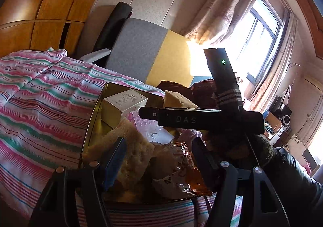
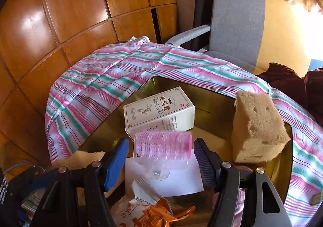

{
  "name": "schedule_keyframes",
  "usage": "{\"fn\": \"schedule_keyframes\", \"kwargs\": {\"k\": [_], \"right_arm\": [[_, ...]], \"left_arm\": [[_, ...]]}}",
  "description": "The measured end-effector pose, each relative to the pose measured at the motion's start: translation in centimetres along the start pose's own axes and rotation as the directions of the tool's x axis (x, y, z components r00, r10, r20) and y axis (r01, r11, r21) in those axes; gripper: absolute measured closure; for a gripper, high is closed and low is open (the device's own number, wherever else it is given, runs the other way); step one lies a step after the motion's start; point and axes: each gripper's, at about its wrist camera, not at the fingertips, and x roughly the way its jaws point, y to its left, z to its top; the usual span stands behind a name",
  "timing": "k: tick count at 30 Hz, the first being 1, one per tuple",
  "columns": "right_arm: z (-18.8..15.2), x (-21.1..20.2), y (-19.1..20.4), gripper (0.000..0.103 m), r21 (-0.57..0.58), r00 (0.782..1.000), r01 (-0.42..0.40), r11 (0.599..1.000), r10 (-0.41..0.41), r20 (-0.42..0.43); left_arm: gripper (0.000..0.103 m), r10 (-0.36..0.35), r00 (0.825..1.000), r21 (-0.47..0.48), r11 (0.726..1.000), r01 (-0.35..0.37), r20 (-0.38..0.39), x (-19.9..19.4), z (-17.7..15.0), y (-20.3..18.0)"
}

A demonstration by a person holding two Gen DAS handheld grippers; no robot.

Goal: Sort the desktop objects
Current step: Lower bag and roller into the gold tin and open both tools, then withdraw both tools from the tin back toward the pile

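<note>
Currently —
right gripper: fingers spread, straddling pink roller, no contact.
left gripper: spread wide, nothing held.
roller: mid gold tray, just beside white box.

Strong daylight from tall curtained window, blown out white. Glare patch on glossy orange wooden wardrobe doors. Foreground in shade. Heavy fisheye bending, dark vignetted corners, soft edge blur.

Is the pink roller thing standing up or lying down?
Lying down. The pink cylindrical hair roller rests on its side, between the open fingers of the right hand-held gripper.
</note>
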Motion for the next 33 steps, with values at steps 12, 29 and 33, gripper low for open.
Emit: {"fn": "schedule_keyframes", "kwargs": {"k": [12, 29, 33], "right_arm": [[-4.4, -8.9, -5.0, 0.029, 0.150, 0.978, 0.079, 0.986, -0.106, 0.182], [-21.7, -20.9, -19.2, 0.028, 0.595, 0.876, 0.295, 0.747, -0.461, 0.145], [-24.5, -22.4, -21.2, 0.026, 0.650, 0.840, 0.338, 0.681, -0.529, 0.118]], "left_arm": [[0.032, 0.030, 0.999, 0.066, 0.997, -0.029, -0.012, -0.2, 0.4, -2.4], [0.027, -0.070, 0.979, 0.364, 0.921, 0.136, -0.189, 6.5, 0.7, -17.3], [0.027, -0.062, 0.963, 0.420, 0.891, 0.171, -0.261, 10.1, 0.4, -21.1]]}}
